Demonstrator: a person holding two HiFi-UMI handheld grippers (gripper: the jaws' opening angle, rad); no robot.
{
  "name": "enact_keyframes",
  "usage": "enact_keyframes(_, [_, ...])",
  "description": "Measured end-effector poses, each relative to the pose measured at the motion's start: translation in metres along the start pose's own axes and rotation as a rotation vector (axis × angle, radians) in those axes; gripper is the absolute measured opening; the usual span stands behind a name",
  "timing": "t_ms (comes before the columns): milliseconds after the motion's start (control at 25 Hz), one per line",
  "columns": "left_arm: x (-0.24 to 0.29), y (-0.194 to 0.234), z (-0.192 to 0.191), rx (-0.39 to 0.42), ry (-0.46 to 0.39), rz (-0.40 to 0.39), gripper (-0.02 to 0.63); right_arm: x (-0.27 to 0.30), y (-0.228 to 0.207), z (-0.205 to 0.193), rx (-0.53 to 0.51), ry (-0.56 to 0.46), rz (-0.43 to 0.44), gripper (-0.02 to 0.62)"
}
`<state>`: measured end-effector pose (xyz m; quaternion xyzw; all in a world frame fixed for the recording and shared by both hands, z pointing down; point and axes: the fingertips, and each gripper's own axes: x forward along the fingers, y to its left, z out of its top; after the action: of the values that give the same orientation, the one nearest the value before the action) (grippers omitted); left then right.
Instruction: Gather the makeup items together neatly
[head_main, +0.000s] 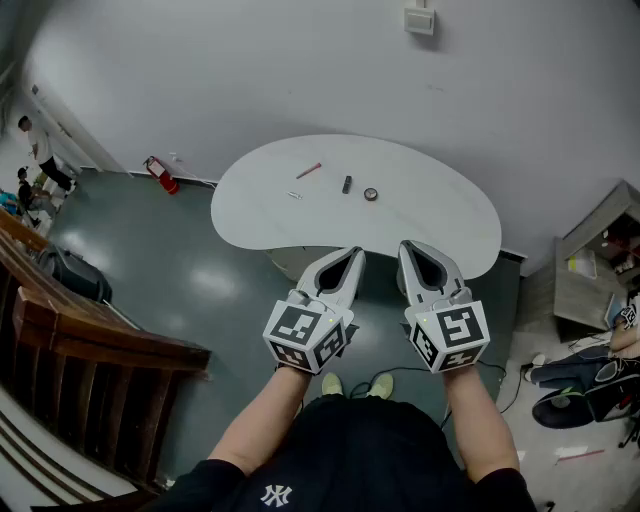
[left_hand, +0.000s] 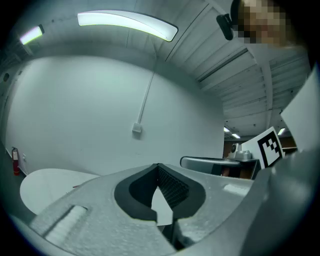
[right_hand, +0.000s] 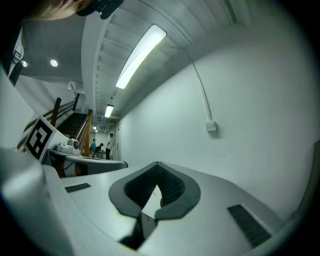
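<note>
- White bench, 1 of it, kidney-shaped, with a curved notch in its near edge.
- 4 makeup items lie on the bench's far middle: 1 red stick, 1 small pale piece, 1 dark tube and 1 round pot.
- All 4 lie apart, none touching. The stick is furthest left and back, the pale piece is just in front of it, and the tube and the pot are near each other on the right.
- None of the 4 is at an edge. Bare bench lies wide to their right, less wide to their left, and in a band between them and the near edge.
- 2 grippers: the left gripper and the right gripper are held side by side with a gap between them.
- Their tips show at the bench's near edge, well apart from all 4 items.
- Left fingers: pressed together at the tip, nothing between them.
- Right fingers: pressed together too, nothing between them.
- Grey-green floor lies open to the left of the bench.
- 1 wooden railing bounds the floor at the far left, and 1 red fire extinguisher leans at the wall's foot.
- Clutter crowds the right side, near the bench's right end.
</note>
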<state>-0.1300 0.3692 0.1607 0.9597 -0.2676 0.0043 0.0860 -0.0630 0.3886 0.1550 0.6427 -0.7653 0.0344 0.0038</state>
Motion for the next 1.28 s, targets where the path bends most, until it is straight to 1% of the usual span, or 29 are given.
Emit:
enact_keyframes(320, [0.012, -0.011, -0.005, -0.006, 0.001, 0.007, 0.008, -0.005, -0.014, -0.002, 0.002, 0.007, 0.006, 0.012])
enact_keyframes(520, [0.015, -0.014, -0.006, -0.011, 0.000, 0.006, 0.008, -0.007, -0.017, -0.002, 0.063, -0.014, 0.037, 0.012])
enact_keyframes(680, [0.017, -0.015, -0.009, -0.012, 0.005, 0.016, 0.009, -0.011, -0.020, -0.002, 0.070, -0.015, 0.044, 0.012])
enact_keyframes(1000, [0.018, 0.004, -0.009, -0.003, -0.003, 0.080, 0.009, -0.012, -0.040, -0.004, 0.108, -0.042, 0.041, 0.014])
enact_keyframes(1160, [0.016, 0.018, -0.011, -0.018, 0.003, 0.106, 0.008, -0.005, -0.035, -0.011, 0.116, -0.023, 0.057, 0.014])
enact_keyframes(1280, [0.022, 0.028, -0.015, -0.023, 0.005, 0.110, 0.008, 0.006, -0.038, -0.018, 0.128, -0.006, 0.060, 0.015])
